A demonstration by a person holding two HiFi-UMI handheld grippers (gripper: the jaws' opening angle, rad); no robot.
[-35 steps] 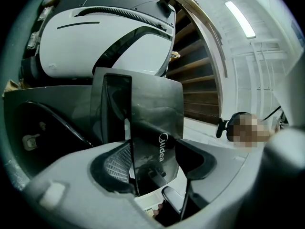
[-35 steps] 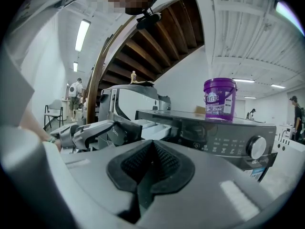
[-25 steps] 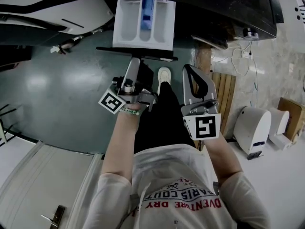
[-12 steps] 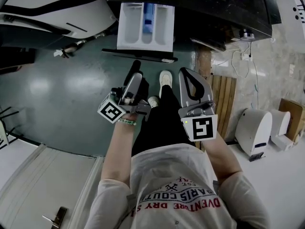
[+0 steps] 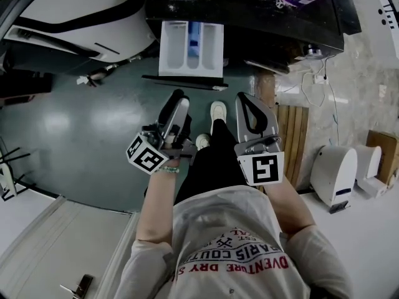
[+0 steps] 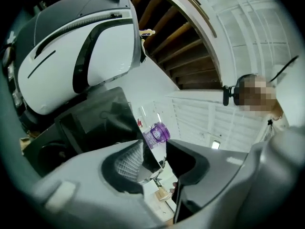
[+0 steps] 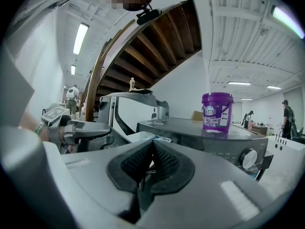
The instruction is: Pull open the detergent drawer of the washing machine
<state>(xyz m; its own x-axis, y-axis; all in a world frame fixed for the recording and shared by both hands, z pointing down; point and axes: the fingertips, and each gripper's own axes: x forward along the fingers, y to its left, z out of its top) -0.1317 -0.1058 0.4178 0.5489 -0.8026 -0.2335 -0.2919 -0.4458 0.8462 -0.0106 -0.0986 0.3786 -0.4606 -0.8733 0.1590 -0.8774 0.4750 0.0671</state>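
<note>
The white detergent drawer (image 5: pixel 191 47), with a blue middle compartment, stands pulled out from the dark washing machine (image 5: pixel 262 14). Its dark front panel (image 5: pixel 184 81) faces me. Both grippers hang in the air short of that panel and touch nothing. My left gripper (image 5: pixel 177 100) has just been closing its jaws. In the left gripper view a gap still shows between the jaws of the left gripper (image 6: pixel 159 156), and nothing is in it. My right gripper (image 5: pixel 247 99) has its ribbed pads pressed together on nothing. The right gripper (image 7: pixel 151 149) sits in front of a white corner of the drawer (image 7: pixel 144 136).
A purple tub (image 7: pixel 217 111) stands on the washing machine's top, above a round dial (image 7: pixel 248 159). A large white machine (image 5: pixel 75 11) is at the left. Wooden slats (image 5: pixel 293 129) and a white appliance (image 5: pixel 333 173) are at the right. My shoes (image 5: pixel 217 111) stand on the green floor below the drawer.
Both grippers have drawn back from the drawer front and risen toward me. The left one has rolled, its marker cube swinging left. The drawer stays out.
</note>
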